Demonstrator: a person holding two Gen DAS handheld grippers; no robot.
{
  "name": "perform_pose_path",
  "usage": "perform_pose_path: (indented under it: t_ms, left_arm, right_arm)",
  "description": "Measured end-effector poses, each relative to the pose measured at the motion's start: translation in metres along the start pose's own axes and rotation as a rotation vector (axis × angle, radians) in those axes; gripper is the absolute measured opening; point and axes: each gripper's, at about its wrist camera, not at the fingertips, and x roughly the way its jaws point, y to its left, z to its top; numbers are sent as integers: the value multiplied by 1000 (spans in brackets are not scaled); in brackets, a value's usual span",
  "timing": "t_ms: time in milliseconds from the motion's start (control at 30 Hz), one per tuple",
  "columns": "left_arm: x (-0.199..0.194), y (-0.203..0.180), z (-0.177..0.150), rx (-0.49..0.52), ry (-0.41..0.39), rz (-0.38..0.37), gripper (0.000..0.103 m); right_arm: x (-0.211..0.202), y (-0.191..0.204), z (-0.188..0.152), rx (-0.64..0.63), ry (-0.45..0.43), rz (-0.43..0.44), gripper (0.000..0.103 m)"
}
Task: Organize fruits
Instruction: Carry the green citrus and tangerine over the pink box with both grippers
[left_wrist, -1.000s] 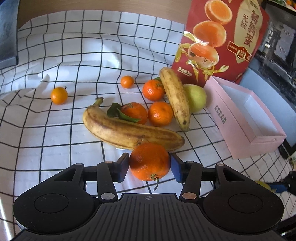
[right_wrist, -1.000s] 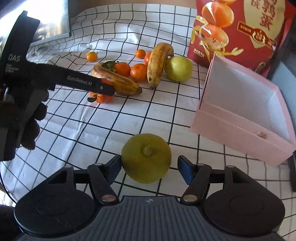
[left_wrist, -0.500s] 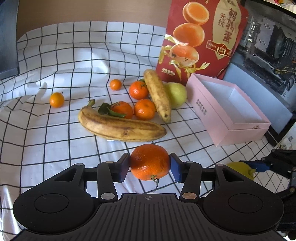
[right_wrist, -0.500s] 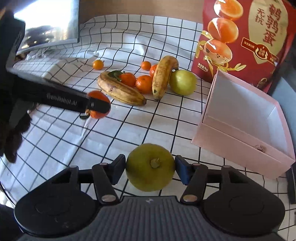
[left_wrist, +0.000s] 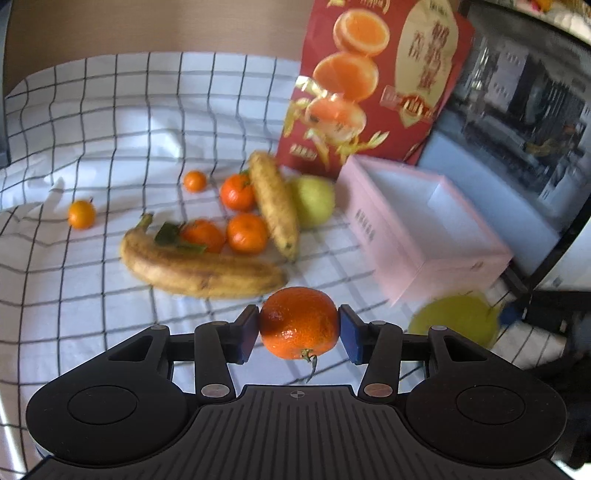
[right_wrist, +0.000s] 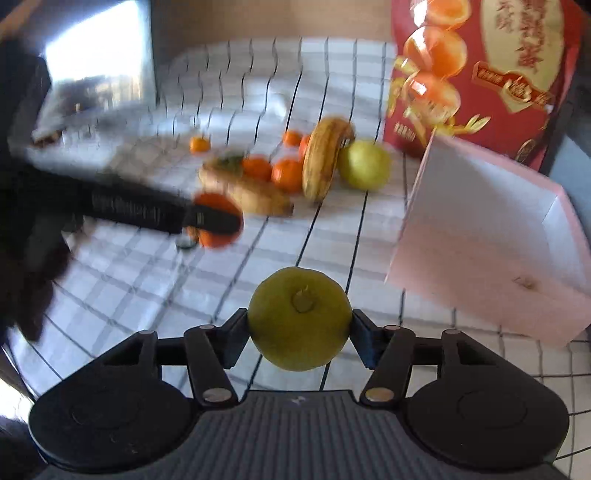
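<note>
My left gripper (left_wrist: 298, 334) is shut on an orange mandarin (left_wrist: 298, 322) with a short stem, held above the checked cloth. My right gripper (right_wrist: 300, 334) is shut on a green pear (right_wrist: 299, 317), also off the cloth. In the left wrist view that pear (left_wrist: 453, 320) shows at the lower right. In the right wrist view the left gripper (right_wrist: 218, 221) with its mandarin (right_wrist: 216, 238) shows at the left. An open pink box (left_wrist: 424, 221) stands to the right, with its inside (right_wrist: 491, 236) showing white.
On the checked cloth (left_wrist: 110, 147) lie two bananas (left_wrist: 203, 266) (left_wrist: 275, 210), several mandarins (left_wrist: 246, 232), two small oranges (left_wrist: 82, 214) and a second green pear (left_wrist: 314, 201). A red printed bag (left_wrist: 369, 81) stands behind them. Dark equipment fills the right side.
Both grippers have risen off the cloth with their fruit. The right gripper's jaws closed onto the pear. The pink box now sits nearer in both views.
</note>
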Motion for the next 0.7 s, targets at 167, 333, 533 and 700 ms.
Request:
perform_pose_path:
  t_ms: [167,333,533,700]
  left_arm:
    - [-8,-21,40,7,-77,-113,52]
    - [21,-53,106,48,-78,-251,52]
    - [122,-102,171,152,159,-263,52]
    - [199,-137,176,309,398,-109,52]
  right_arm:
    - [-25,-39,48,-26,-149,-139,59]
    - [10,-101,65,113,-49,-144,59]
    - [58,-130,51,240,77,-15,59]
    - [77,-134,44,250,129,22,59]
